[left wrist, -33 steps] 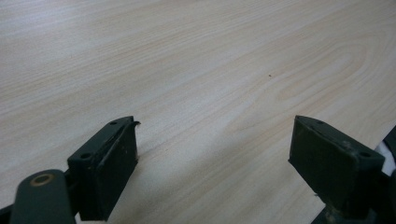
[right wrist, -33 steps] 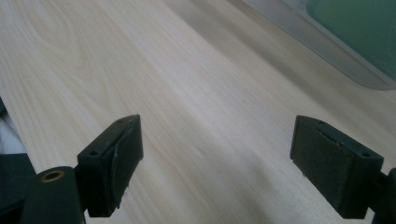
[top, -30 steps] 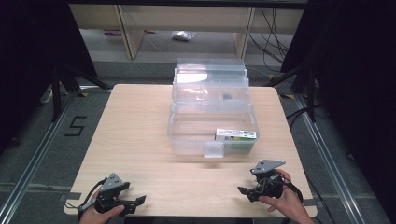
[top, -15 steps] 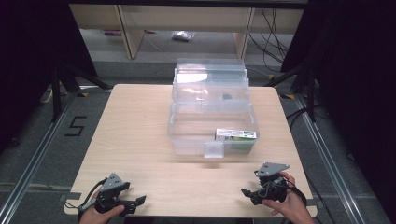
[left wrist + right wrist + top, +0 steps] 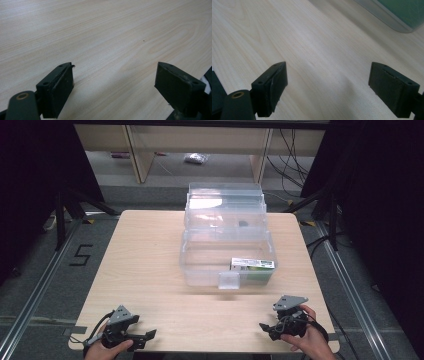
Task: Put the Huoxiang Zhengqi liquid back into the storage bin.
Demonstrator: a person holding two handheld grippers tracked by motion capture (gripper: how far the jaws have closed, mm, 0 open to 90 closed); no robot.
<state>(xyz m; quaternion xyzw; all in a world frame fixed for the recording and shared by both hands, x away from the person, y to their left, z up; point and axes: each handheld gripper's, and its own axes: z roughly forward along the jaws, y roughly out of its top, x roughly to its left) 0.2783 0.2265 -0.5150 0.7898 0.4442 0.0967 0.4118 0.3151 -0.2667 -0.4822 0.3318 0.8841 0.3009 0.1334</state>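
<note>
Resting near the table (image 5: 150,270) edge, left tongs (image 5: 142,338) and right tongs (image 5: 267,327) gape (both released).

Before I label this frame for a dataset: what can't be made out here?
- Print on the green-and-white packet in the clear box: too small in the high view.
- Small dark item in the rear clear box: too small to identify.
- Clear box in the right gripper view: cut off by the top edge.
- Bagged item on the floor: blurred, far.
</note>
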